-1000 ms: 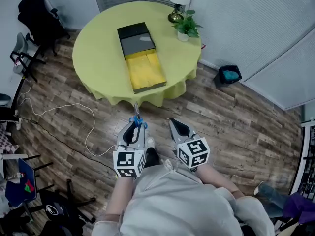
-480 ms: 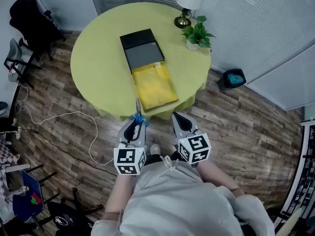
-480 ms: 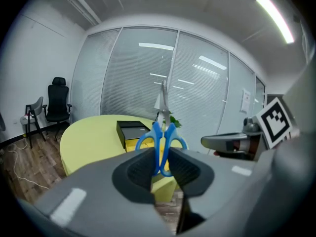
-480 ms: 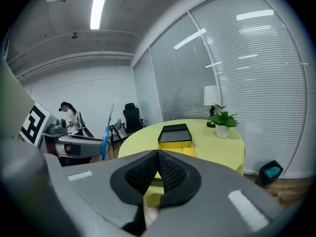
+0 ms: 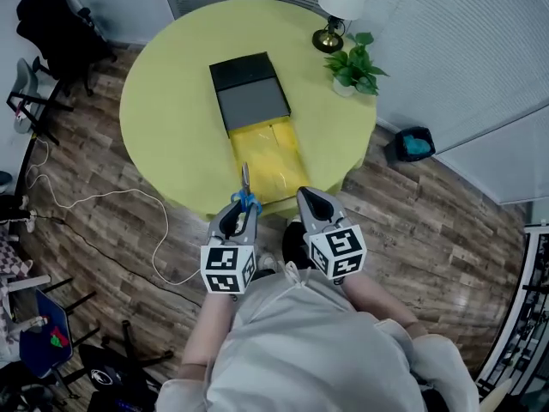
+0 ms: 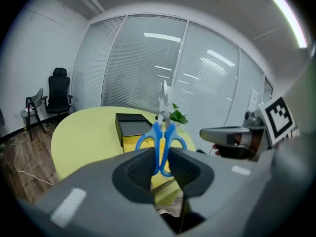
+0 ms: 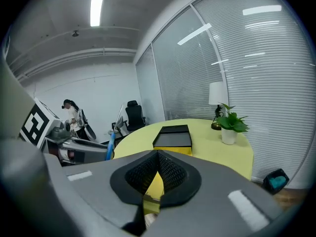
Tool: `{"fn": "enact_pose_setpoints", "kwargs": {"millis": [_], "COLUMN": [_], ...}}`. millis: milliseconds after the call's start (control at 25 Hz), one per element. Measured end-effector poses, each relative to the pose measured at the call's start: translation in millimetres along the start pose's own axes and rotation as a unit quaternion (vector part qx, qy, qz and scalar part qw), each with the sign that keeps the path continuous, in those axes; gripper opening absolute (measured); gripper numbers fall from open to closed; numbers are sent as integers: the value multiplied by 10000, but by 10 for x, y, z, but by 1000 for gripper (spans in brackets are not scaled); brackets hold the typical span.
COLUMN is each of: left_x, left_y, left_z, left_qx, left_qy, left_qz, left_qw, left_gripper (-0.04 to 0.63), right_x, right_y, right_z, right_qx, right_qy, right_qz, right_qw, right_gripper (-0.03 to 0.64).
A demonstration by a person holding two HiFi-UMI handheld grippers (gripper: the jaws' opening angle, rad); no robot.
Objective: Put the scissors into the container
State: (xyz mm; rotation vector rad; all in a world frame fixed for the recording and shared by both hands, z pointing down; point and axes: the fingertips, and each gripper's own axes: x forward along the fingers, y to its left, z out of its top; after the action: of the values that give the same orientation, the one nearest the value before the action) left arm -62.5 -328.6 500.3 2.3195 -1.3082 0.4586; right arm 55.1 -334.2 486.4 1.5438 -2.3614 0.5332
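Scissors [image 6: 161, 137] sit pinched by their blue handles in the left claw [image 5: 238, 220], blades up; the right claw [image 5: 310, 202] is pressed together, empty. Carrying step, likely: next, reach over the bench [image 5: 163, 118] edge and lower them into the open container [image 5: 268, 163].

The head view looks steeply down from high over the round tabletop [image 5: 163, 118]. The left gripper view and right gripper view ride low, close to its edge, facing across it towards the blinds [image 6: 143, 68] (all three share the container [image 5: 253, 114]).
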Motion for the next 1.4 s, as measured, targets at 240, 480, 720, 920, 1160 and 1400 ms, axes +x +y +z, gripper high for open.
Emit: {"fn": "enact_pose_setpoints", "kwargs": {"millis": [240,480,720,920,1160,1400], "left_x": [445,936,1394,1673,1934,2031], "left_y": [21,18,6,90,187,243], "left_z": [82,-74,-399,-641,-882,-1018], "left_qx": [-69,-76,-333,-394,-522,-591], "left_qy": [219,803,1606,2301,2871,3121], "left_qz": [211,329,263,524,577,709], "left_qw": [9995,9962,9861,9710,9547,9456], "left_gripper": [84,84,84,84,86,86], "right_x": [344,629,825,942,1058,1111], "right_y": [-258,-541,-816,-1005,-1158,-1252], "right_z": [187,223,175,146,122,46], "right_qx": [-201,-237,-214,-128,-56,-21], "right_qy": [78,234,411,523,606,726], "right_qz": [361,592,709,779,794,839], "right_qw": [9991,9977,9964,9955,9950,9938], "right_gripper": [-2,-1,-1,0,-1,-1]}}
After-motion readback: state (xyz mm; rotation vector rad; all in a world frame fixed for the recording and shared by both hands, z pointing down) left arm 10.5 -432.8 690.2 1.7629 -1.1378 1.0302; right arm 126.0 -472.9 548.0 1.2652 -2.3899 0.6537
